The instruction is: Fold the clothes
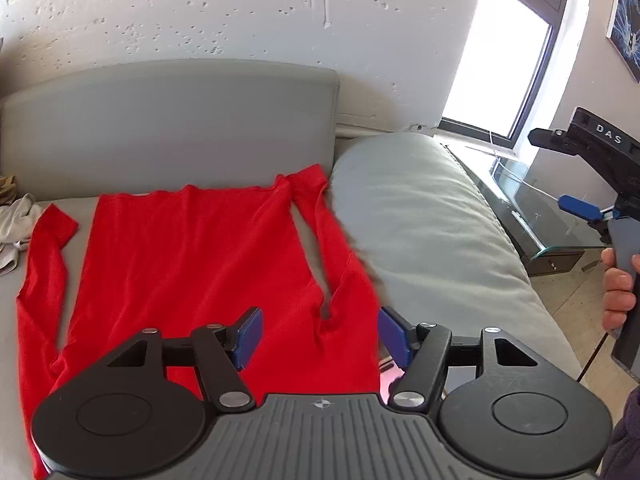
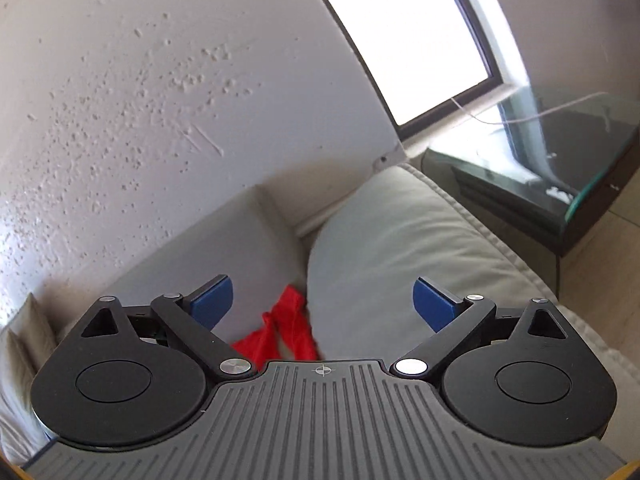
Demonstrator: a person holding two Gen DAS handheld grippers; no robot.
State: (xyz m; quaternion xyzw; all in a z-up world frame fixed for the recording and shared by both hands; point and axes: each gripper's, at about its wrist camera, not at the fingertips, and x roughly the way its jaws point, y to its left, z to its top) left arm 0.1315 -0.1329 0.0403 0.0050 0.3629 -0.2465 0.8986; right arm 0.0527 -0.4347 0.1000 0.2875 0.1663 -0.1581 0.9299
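A red long-sleeved top (image 1: 192, 264) is lying spread flat on the grey sofa seat (image 1: 10, 320), hem toward the backrest (image 1: 168, 120), body smooth apart from a few soft creases. Its 2 sleeves are trailing alongside the body, the right one running against the rounded armrest (image 1: 420, 232). Lying open like this, it is offering clear edges to pinch, though no fold is showing in it.

The left tool (image 1: 320, 336) is hovering above the near end of the garment with its blue pads (image 1: 250, 334) parted and nothing between them. The right tool (image 2: 322, 304) is being held up and off to the side, over the armrest, also spread wide and empty; beneath it only a bunched bit of red sleeve is showing.

The fabric is looking thin, matte and limp, likely to sag and slide when lifted. A pale crumpled garment (image 1: 16, 232) is sitting at the far left of the seat.
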